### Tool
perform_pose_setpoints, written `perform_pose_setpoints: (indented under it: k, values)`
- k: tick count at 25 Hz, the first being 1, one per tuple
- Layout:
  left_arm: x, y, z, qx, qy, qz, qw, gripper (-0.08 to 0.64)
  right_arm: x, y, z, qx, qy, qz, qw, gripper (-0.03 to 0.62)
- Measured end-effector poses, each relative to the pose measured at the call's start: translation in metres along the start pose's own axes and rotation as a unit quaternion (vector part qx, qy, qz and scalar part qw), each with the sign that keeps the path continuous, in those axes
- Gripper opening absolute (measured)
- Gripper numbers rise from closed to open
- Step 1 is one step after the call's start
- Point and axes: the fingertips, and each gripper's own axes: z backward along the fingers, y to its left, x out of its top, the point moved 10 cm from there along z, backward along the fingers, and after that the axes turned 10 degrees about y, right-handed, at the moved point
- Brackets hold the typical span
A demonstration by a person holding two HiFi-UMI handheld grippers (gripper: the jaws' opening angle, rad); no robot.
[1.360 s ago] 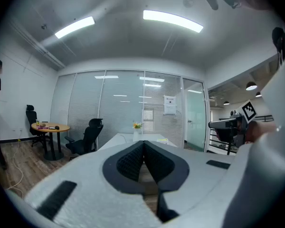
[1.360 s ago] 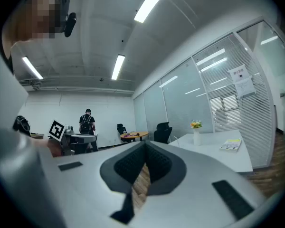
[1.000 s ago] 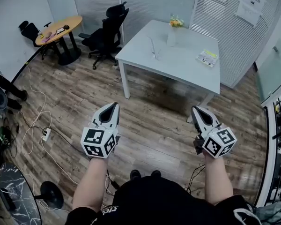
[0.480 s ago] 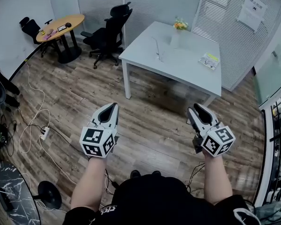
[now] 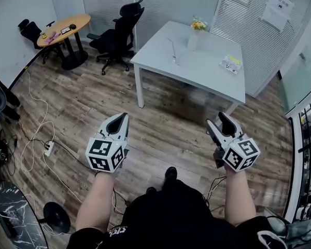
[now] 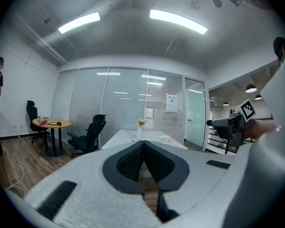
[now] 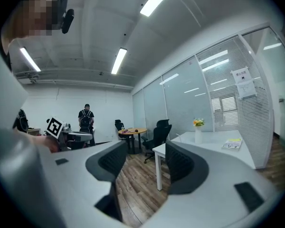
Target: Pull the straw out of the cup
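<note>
Right gripper (image 5: 216,120) jaws opening, empty; left gripper (image 5: 123,118) closed, empty. Straw (image 5: 171,50) stands near-upright at twelve o'clock, well apart, seemingly equidistant from both.

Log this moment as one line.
stage: pre-reach | left claw: shut, empty | right claw: opening, empty | straw: in cup on white table, untouched

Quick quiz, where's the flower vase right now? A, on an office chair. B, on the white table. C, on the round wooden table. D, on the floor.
B: the vase stands on the white table, towards its far side.
</note>
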Motion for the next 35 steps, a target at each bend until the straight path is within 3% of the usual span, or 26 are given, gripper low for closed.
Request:
perform_pose_setpoints:
  k: [11, 19, 27, 35]
  values:
    - [0.009, 0.016, -0.062, 0.001, 0.024, -0.006, 0.9997, 0.009, -0.001, -0.046, -0.053, 0.010, 0.007, -0.009, 1.000, 0.293]
    - [0.025, 0.030, -0.160, -0.006, 0.056, -0.010, 0.9984, 0.009, -0.003, -0.120, -0.120, 0.017, 0.031, -0.034, 0.999, 0.288]
    - [0.064, 0.029, -0.272, -0.018, 0.070, -0.017, 0.9972, 0.009, 0.012, -0.207, -0.186, 0.033, 0.047, -0.048, 0.997, 0.285]
    - [0.086, 0.019, -0.327, -0.019, 0.063, -0.025, 0.9975, 0.011, 0.027, -0.260, -0.213, 0.039, 0.038, -0.050, 0.997, 0.281]
